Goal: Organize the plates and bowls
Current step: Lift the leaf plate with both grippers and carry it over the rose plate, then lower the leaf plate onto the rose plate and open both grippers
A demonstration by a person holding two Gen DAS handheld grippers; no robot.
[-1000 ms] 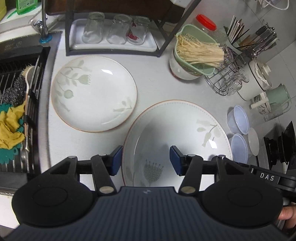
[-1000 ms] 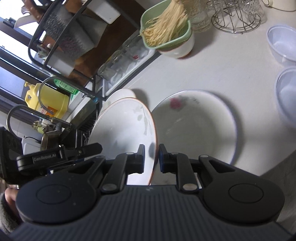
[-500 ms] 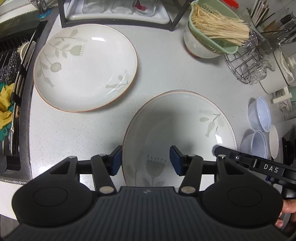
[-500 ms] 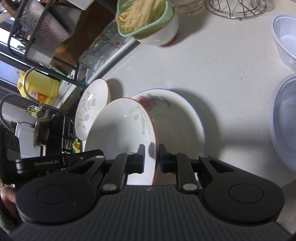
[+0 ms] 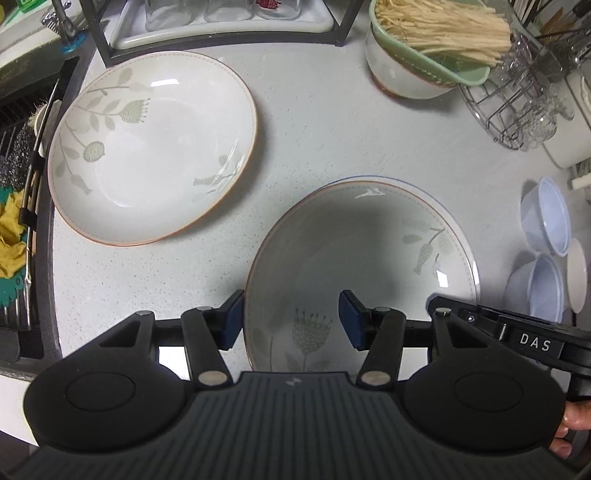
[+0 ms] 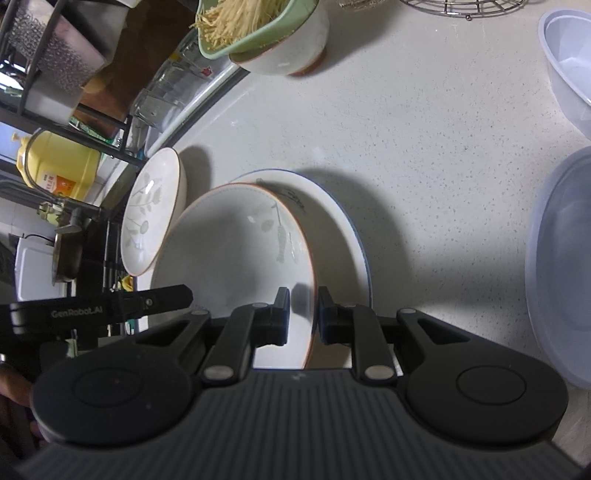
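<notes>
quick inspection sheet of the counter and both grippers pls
surface: pale speckled counter, dry as far as seen
job's things: held plate, orange rim, tilted over a blue-rimmed plate lying on the counter; second leaf plate flat near the sink; plastic bowls at the far right of the left view
clutter: noodle bowl, wire rack, glasses tray, sink rack with cloth, yellow jug
grippers: right gripper shut on the held plate's rim; left gripper open above that plate, pads not pressing it
cables: nothing seen
surroundings: person's fingers behind the right gripper
</notes>
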